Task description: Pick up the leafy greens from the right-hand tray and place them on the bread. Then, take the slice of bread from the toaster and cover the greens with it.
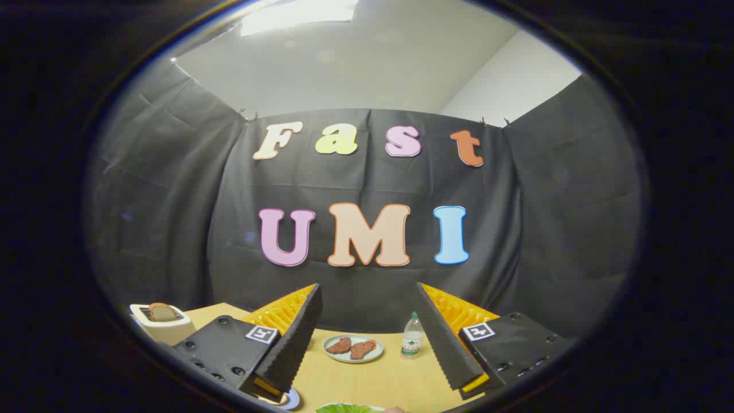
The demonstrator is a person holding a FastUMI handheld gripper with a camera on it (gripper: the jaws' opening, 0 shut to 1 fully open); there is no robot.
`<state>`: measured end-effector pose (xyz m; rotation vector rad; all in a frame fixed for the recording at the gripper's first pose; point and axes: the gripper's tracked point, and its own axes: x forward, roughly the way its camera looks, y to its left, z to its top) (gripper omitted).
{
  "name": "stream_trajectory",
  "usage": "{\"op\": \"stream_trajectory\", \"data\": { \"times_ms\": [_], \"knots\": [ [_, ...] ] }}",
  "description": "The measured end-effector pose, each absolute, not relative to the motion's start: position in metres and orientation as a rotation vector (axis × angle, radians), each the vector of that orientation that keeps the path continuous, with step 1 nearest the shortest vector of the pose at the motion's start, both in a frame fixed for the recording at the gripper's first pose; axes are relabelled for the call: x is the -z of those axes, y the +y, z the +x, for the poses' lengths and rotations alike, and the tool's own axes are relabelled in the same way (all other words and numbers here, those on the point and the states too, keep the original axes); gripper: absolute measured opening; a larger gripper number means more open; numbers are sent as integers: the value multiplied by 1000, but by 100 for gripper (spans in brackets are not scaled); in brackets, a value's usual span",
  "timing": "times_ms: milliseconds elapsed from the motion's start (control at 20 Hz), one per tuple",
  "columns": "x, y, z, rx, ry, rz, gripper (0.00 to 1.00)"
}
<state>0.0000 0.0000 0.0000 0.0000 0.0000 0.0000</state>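
- The handheld two-finger gripper (pixel 367 287) has two long wedge-shaped fingers (pixel 295 338) with finely ribbed inner faces.
- Ribbed bracing backs each finger at 10 and 2 o'clock.
- Two black mounting blocks (pixel 223 350) carry round screw heads.
- Each block bears a square black-and-white marker tag (pixel 261 334).

Matt wood table (pixel 367 378) — glossy plastic toaster (pixel 163 327), ribbed tongs (pixel 367 289)
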Motion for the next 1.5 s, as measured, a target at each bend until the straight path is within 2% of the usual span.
{"op": "stream_trajectory", "data": {
  "times_ms": [300,850,1100,1500],
  "knots": [
    [-6,-18,-4,23,8,-37,100],
    [-1,-5,-2,-54,32,-62,100],
    [20,-6,-1,-136,94,-64,100],
    [76,2,-2,-379,248,-161,100]
  ]
}}
